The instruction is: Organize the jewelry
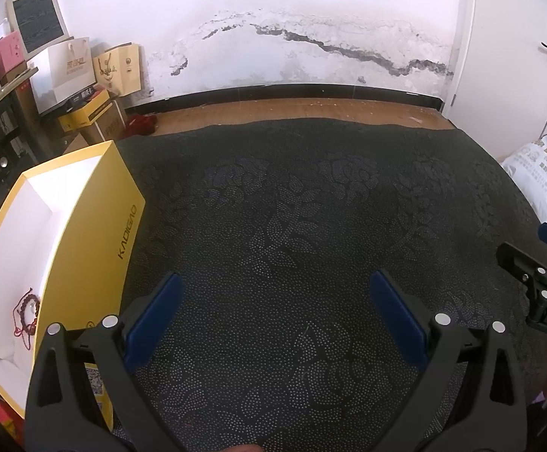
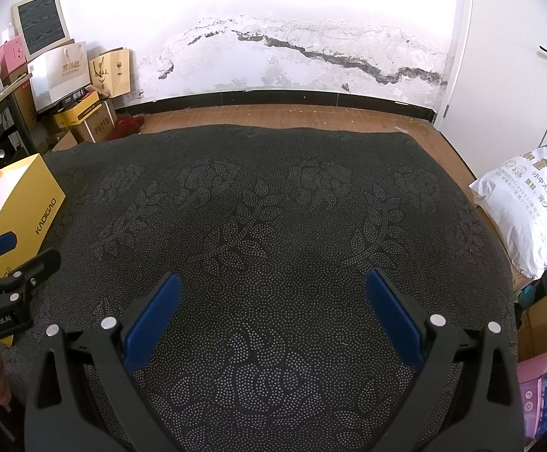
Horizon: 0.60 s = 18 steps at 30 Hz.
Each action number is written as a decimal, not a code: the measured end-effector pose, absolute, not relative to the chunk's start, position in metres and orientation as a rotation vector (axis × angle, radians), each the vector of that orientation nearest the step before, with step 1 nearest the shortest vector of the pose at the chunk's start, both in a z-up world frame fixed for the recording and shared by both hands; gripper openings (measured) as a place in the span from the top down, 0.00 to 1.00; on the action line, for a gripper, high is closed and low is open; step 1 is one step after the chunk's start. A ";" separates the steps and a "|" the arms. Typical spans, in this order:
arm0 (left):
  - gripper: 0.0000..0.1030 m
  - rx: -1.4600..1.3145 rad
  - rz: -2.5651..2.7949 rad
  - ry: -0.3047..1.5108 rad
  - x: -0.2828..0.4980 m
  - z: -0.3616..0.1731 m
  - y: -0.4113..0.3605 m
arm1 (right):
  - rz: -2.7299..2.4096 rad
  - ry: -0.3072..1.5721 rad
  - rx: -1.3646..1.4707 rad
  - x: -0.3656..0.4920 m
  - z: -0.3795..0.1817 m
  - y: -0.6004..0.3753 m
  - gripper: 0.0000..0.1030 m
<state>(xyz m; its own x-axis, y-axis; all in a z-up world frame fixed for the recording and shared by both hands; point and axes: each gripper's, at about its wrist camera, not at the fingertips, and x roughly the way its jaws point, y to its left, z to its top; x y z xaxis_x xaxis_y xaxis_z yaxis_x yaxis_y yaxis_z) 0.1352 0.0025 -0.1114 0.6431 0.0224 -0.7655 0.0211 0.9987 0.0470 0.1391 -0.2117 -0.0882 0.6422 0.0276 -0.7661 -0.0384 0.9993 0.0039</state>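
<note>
Jewelry: dark red beaded bracelets (image 1: pixel 27 314) with red cord lie inside the yellow box (image 1: pixel 85 226), at its near end on the white lining, at the left edge of the worktop (image 1: pixel 292 226). Worktop is covered in black cloth with raised dot pattern forming roses and fan shapes, otherwise bare. Yellow box is open-topped, long, rectangular, cardboard, "KADIGAO" printed on its side; seen from the right wrist view as well (image 2: pixel 20 203). Left tongs (image 1: pixel 279 324) are spread wide, blue pads, black frame, holding nothing, hovering over the cloth just right of the box. Right tongs (image 2: pixel 273 320) also spread wide, empty, over the middle of the cloth. Each tool shows at the edge of the other's view. Room: white wall with a long dark crack of peeled plaster, black baseboard, wood floor, white door on the right, stacked cartons and paper bags (image 1: pixel 81 71) in the left corner, white printed plastic bag (image 2: pixel 526 207) on the right.
</note>
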 end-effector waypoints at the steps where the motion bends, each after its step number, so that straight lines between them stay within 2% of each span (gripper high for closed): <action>1: 0.06 0.055 0.000 0.873 0.135 -0.112 0.002 | 0.038 0.872 -0.013 0.139 -0.088 -0.212 0.08; 18: 0.06 0.067 -0.007 0.876 0.135 -0.113 0.000 | 0.038 0.872 -0.016 0.140 -0.088 -0.211 0.08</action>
<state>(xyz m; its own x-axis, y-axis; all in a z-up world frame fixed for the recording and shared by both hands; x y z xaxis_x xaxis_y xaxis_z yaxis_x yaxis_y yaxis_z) 0.1348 0.0003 -0.1127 0.6406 0.0219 -0.7676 0.0335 0.9978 0.0564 0.1399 -0.2110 -0.0884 0.6424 0.0263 -0.7659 -0.0398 0.9992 0.0010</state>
